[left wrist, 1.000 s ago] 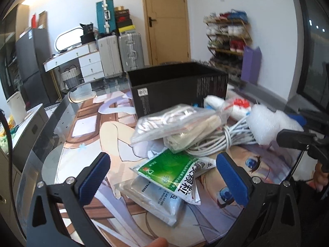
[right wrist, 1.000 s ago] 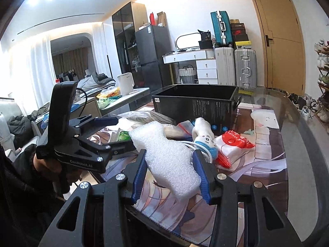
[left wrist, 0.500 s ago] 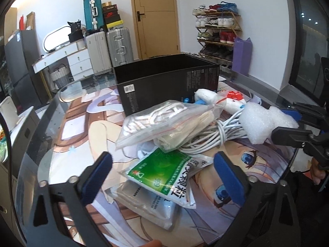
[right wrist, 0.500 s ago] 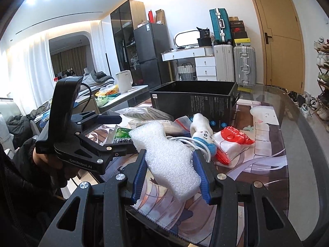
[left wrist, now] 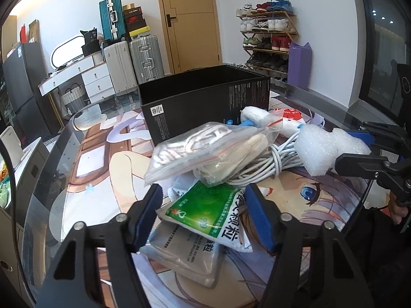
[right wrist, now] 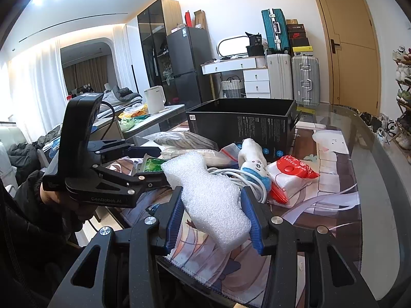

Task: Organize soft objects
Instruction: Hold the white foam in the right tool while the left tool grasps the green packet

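The white foam piece is held between the two blue pads of the right tongs, which are closed on its sides. Its long axis runs away from the tongs toward the black box, and its far end is pointed at the box's near wall. The box is open at the top and is set past the pile, so the foam would likely have to be carried forward and up over the wall; this is only a guess. The left tongs are held partly open around the green packet, with a pad at each side, but it cannot be told if the pads are touching it. The green packet is laid on a grey packet, in front of the box. Between the green packet and the box, a clear bag and a coil of white cable are piled. A small white plush toy and a red and white bag are seen just in front of the box. The right tongs are nearer the box's open top. The inside of the box is hidden, so what is already in it cannot be told. The desk is cut off at the edges.
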Available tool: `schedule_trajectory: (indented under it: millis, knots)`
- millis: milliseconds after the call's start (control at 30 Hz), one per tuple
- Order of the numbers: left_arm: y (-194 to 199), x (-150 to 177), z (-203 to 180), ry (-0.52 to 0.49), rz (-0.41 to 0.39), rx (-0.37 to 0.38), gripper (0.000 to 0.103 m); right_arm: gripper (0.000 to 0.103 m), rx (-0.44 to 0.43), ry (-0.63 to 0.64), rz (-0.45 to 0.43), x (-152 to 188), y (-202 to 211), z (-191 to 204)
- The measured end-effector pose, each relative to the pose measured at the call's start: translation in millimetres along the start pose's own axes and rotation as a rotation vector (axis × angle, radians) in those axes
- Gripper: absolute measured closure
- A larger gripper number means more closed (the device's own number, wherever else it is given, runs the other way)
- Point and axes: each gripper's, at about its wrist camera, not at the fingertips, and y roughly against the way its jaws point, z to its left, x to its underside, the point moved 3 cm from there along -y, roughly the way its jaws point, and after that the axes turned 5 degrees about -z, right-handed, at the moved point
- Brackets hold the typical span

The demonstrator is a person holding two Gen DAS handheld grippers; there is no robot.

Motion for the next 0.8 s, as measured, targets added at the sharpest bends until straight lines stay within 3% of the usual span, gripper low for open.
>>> schedule_trajectory:
  millis: [200, 333, 500, 600, 800]
  knots:
    - [2.3, -1.1, 0.3, 0.004, -0.002, 0.018, 0.05, 0.058, 0.002, 0.0, 0.0, 0.1, 1.0, 0.3]
    - [3.1, -1.2, -1.2, -0.002, 0.016, 0.034, 0.05, 0.058, 0.004, 0.0, -0.001, 0.0, 1.3, -0.3]
    - [1.3, -1.0, -3.6, -0.017, 0.034, 0.067, 0.032, 0.058, 0.006, 0.0, -0.001, -0.2, 1.6, -1.1]
    - [-2.7, -0.6, -8.7, -0.044, 0.041, 0.044, 0.027, 0.058, 0.006, -0.001, -0.001, -0.2, 1.6, -1.3]
    - [-7.8, -0.7, -18.8, -0.12, 0.061, 0.033, 0.029, 0.058, 0.006, 0.0, 0.0, -0.2, 1.5, -1.0]
